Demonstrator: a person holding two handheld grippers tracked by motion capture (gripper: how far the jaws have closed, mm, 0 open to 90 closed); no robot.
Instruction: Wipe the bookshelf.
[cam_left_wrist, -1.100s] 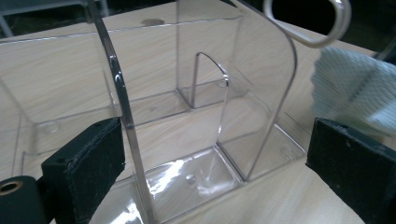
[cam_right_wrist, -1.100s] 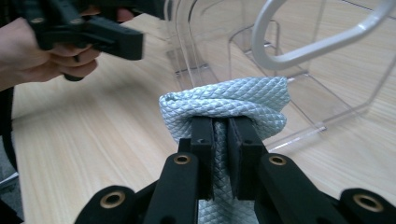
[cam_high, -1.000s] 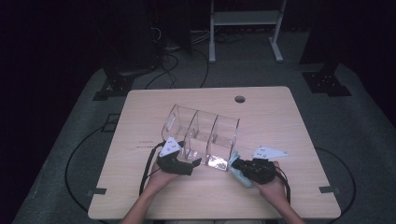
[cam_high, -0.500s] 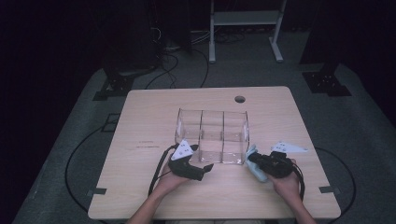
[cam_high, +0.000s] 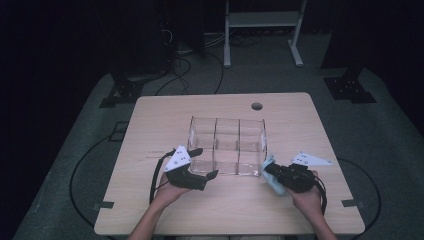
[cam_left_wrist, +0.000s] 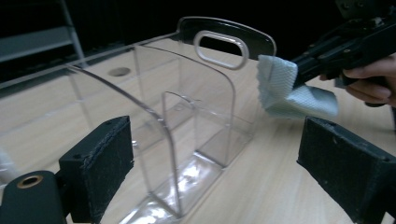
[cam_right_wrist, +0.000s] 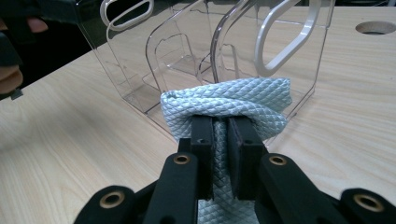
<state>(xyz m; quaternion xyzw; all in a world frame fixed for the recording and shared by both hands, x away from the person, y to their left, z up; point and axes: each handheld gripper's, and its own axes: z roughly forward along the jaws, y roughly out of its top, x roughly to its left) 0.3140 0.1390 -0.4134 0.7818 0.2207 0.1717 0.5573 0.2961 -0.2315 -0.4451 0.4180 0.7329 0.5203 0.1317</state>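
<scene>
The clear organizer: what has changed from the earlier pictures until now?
The organizer turned from slanted to square with the table. The left gripper has just been closing slightly, jaws open at its left end. The right gripper stays shut on the cloth.

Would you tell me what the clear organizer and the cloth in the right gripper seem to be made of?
Organizer: likely acrylic or similar rigid plastic, glossy; see-through walls with bright edge glints. Cloth: probably pale blue microfibre, matte; soft folds and a diamond weave.
</scene>
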